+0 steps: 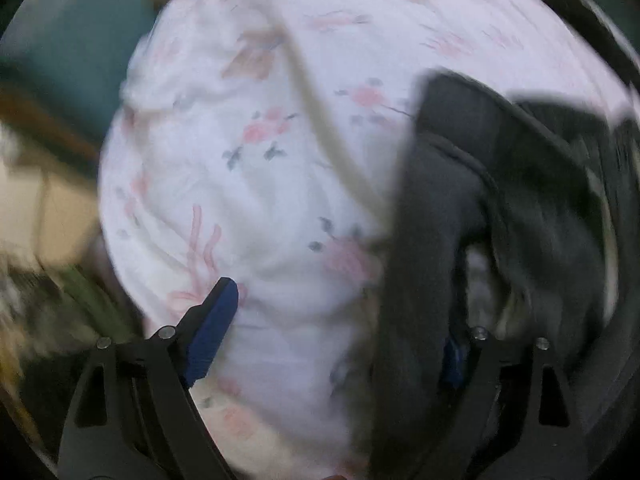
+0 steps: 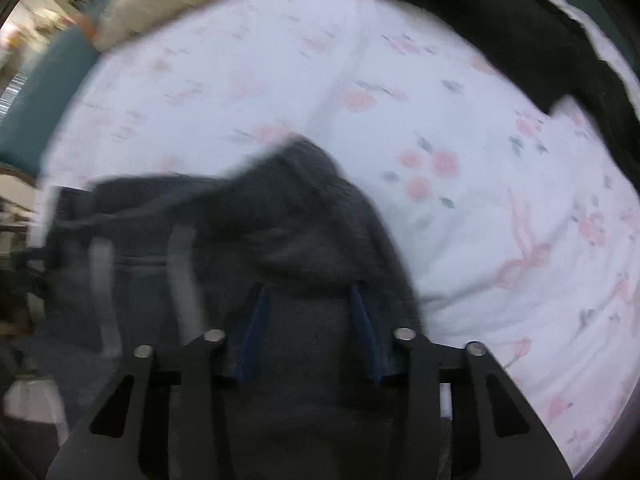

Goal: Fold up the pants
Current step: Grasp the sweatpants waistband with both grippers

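Pants (image 2: pixel 304 216), dark grey, are bunched on a floral bedsheet (image 2: pixel 460 128), at lower centre of the right wrist view and at the right edge of the left wrist view (image 1: pixel 460 208). Right claw (image 2: pixel 310 320) is seen narrowed, grey fabric gathered between both blue pads and gripped. Left claw (image 1: pixel 340 320) is spread wide; its left pad is bare over the sheet, its right pad mostly hidden behind the pants, no pinch visible. Frames are motion-blurred. Another dark garment (image 2: pixel 500 28) is seen upper right.
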Demonstrator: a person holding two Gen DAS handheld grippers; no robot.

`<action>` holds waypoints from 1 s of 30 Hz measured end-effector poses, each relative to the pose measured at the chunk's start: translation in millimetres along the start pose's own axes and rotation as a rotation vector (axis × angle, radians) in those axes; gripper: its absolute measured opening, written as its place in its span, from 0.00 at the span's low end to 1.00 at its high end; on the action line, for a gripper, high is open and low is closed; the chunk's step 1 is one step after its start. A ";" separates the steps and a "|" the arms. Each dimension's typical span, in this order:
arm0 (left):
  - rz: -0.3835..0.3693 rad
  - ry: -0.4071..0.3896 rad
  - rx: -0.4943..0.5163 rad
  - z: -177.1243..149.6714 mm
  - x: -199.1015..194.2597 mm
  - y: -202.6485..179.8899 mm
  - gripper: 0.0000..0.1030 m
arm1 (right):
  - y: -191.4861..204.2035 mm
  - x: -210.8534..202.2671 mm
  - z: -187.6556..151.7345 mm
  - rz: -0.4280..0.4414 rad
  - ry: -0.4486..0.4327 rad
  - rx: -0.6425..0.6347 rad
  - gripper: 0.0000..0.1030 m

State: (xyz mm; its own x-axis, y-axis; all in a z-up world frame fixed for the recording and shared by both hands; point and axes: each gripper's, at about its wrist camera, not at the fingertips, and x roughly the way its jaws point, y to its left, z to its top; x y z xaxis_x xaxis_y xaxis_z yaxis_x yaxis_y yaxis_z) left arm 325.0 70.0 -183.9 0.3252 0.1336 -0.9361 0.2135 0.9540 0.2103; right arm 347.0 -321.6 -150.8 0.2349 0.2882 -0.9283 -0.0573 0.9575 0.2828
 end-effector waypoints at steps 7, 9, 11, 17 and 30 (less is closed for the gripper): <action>-0.240 -0.269 -0.089 19.5 -76.6 -8.6 0.81 | -6.0 -42.3 20.5 0.001 -0.179 0.011 0.31; -0.160 -0.260 -0.136 36.7 -63.3 -13.3 0.81 | -17.4 -34.8 24.4 0.005 -0.176 0.052 0.31; -0.112 -0.200 -0.185 46.5 -41.9 -14.9 0.78 | -28.5 -18.8 29.0 -0.005 -0.157 0.086 0.33; -0.329 -0.108 -0.260 41.1 10.6 -0.2 0.30 | -54.2 19.5 38.0 0.158 -0.098 0.165 0.60; -0.337 -0.100 -0.247 37.0 0.3 -4.5 0.11 | 19.1 -65.5 11.6 0.086 -0.354 -0.358 0.15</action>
State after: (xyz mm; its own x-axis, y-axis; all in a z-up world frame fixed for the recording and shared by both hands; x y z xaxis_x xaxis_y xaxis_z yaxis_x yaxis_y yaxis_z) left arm 358.3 55.8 -174.6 0.3655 -0.2115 -0.9065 0.1002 0.9771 -0.1876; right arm 341.7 -322.4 -81.7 0.5252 0.4037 -0.7492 -0.4056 0.8926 0.1966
